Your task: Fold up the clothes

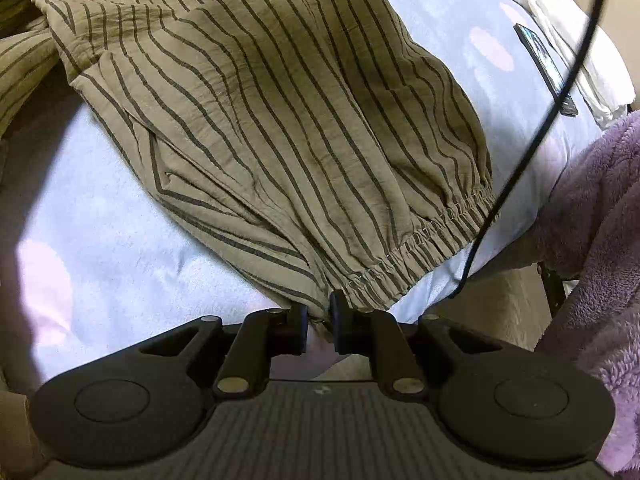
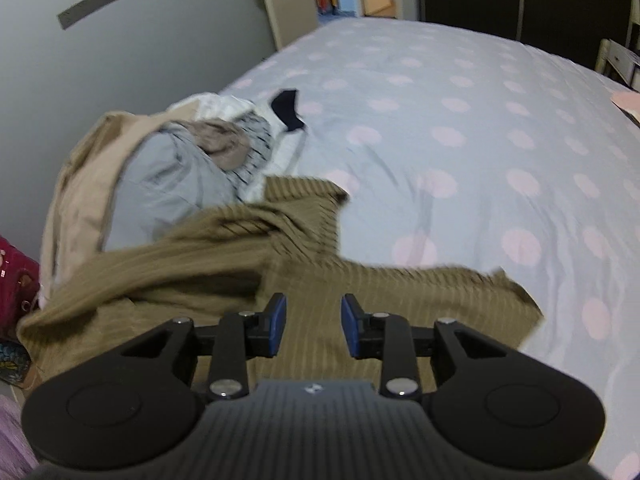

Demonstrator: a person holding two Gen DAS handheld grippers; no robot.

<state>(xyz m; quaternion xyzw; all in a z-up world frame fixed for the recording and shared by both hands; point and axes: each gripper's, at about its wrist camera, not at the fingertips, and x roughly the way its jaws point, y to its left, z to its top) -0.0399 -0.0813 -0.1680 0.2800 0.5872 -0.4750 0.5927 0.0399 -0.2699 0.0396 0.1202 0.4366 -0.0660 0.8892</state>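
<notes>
Olive striped garment [image 1: 256,112], creased, elastic hem pinched by left tool [image 1: 319,320]

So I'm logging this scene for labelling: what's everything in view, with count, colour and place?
striped garment: one, olive with dark stripes, spread on the bed, elastic hem nearest the left tongs
bedsheet: one, pale blue with pink dots
clothes pile: one heap, beige, grey, white, beyond the garment
phone: one, dark, on the bed's far side
white cloth: one, beside the phone
fleece: one, purple, bed's edge
cable: one, black
left tongs: shut on the hem
right tongs: open above the garment
</notes>
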